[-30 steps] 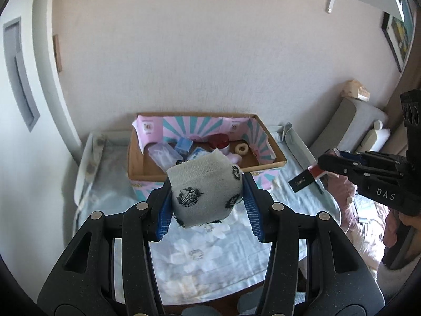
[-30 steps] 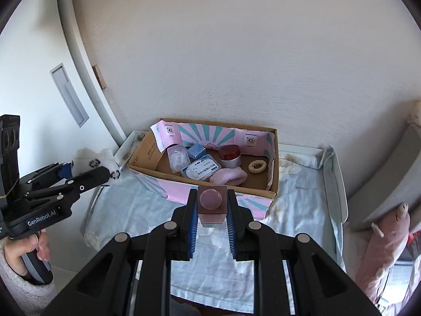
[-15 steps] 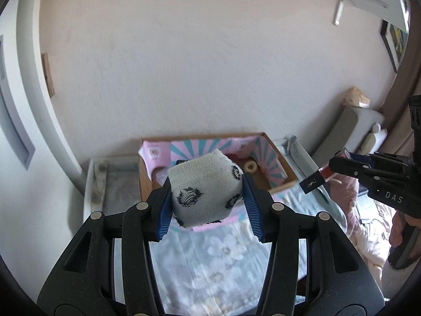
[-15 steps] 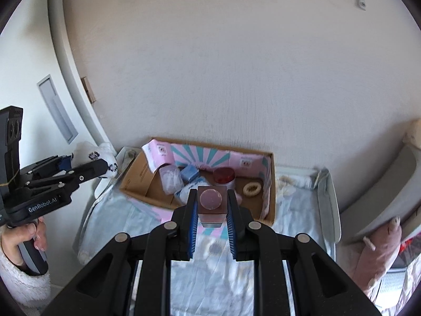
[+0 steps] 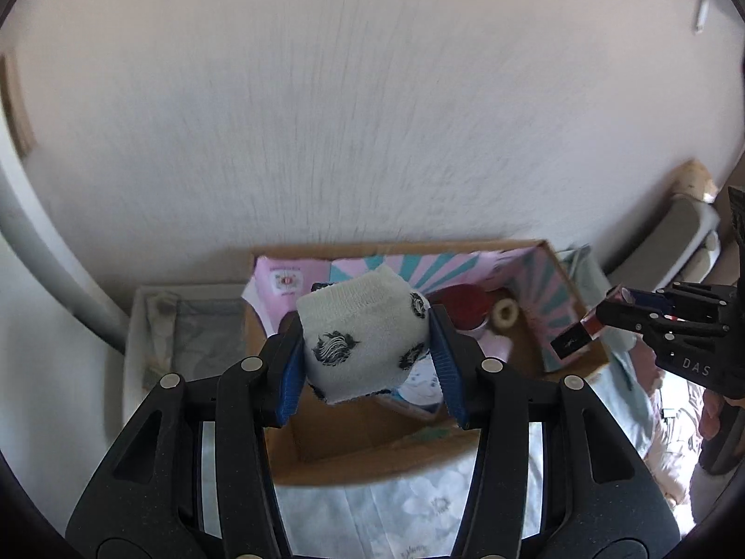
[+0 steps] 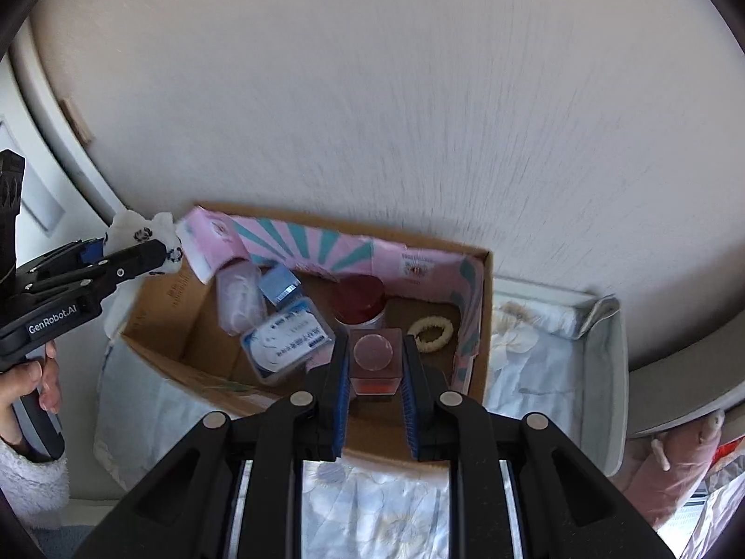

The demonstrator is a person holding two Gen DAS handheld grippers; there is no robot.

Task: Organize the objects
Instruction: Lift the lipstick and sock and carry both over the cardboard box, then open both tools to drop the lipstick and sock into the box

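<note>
Both grippers have closed in over the cardboard box [image 6: 153, 321], the left gripper [image 5: 368, 349] clamped on the rolled sock [image 5: 363, 340] and the right gripper [image 6: 375, 363] on the small pink-capped bottle [image 6: 375, 358], apparently ready to drop them in.

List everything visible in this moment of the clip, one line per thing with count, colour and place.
cardboard box: one, brown with pink and teal lining, on the floral sheet against the wall
rolled sock: one, white with black prints, in the left gripper over the box
small square bottle: one, brownish pink with a round cap, in the right gripper over the box
red-lidded jar: one, in the box
scrunchie: one, cream, in the box's right corner
clear plastic case: one, blue-printed label, in the box
small blue packet: one, in the box
clear pouch: one, in the box's left part
floral sheet: one, pale blue, under the box
left gripper: one, black, jaws on the sock
right gripper: one, black, jaws on the bottle
hand: one, holding the left gripper's handle
</note>
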